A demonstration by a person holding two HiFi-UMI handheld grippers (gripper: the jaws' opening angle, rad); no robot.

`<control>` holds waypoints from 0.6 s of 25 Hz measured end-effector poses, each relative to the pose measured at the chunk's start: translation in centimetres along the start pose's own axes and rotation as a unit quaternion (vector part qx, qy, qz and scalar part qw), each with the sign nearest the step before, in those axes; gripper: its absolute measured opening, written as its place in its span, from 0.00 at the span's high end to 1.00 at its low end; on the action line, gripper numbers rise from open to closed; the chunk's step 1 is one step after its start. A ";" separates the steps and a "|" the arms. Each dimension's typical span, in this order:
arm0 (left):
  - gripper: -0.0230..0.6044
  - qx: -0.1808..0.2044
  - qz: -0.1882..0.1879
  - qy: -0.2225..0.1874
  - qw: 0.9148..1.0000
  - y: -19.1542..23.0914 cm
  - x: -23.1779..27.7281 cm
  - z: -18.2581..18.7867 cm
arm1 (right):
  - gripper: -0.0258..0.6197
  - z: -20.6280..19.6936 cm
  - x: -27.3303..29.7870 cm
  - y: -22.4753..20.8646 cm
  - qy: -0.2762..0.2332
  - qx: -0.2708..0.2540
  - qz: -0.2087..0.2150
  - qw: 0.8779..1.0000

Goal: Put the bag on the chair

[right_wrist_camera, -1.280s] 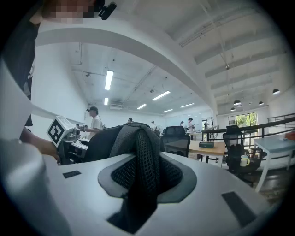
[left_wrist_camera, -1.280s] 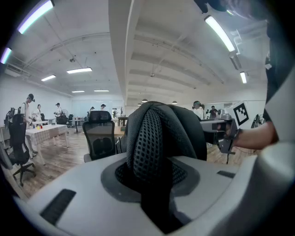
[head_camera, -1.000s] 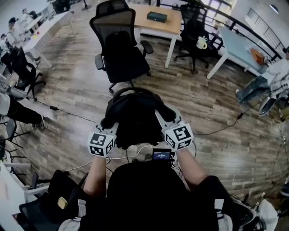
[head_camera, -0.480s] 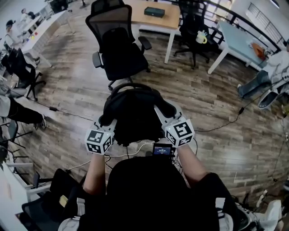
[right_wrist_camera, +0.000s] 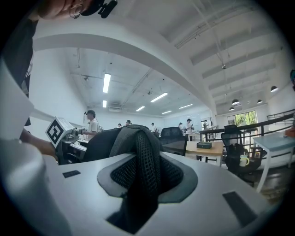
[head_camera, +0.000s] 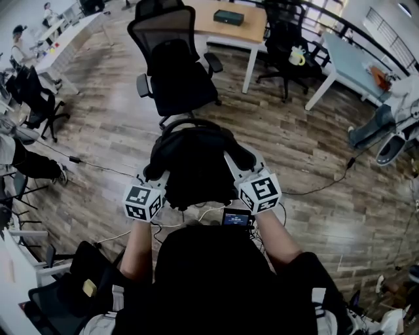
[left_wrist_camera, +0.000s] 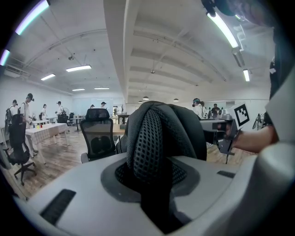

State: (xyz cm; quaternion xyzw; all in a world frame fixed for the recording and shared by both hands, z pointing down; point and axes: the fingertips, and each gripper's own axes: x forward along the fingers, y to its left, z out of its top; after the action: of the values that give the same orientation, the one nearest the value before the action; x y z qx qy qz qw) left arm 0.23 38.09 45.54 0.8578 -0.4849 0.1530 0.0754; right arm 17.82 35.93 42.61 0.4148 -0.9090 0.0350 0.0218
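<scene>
The bag [head_camera: 195,163] hung in front of the person, above the floor [head_camera: 314,157]. It sat between the left gripper [head_camera: 154,176] at its left side and the right gripper [head_camera: 239,163] at its right, with a strap pinched in each gripper's jaws. The chair [head_camera: 173,72] stood farther ahead, apart from the bag. Behind the chair was a table [head_camera: 252,33] with a box [head_camera: 230,17] on it, and a second chair [head_camera: 286,39] stood to the table's right.
</scene>
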 end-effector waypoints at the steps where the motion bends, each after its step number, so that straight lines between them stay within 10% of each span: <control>1: 0.78 0.000 0.000 0.000 1.000 0.1 0.0 0.0 | 0.76 0.1 0.1 0.0 0.000 -0.001 0.002 1.000; 15: 0.78 0.009 0.008 -0.007 1.000 4.9 1.8 2.0 | 0.75 1.7 5.6 -1.0 -0.009 0.006 0.019 1.000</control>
State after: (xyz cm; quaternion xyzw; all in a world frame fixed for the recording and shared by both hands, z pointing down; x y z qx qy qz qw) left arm -2.76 33.53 44.20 0.8555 -0.4911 0.1514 0.0632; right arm 14.91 30.96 41.33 0.3976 -0.9167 0.0367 0.0105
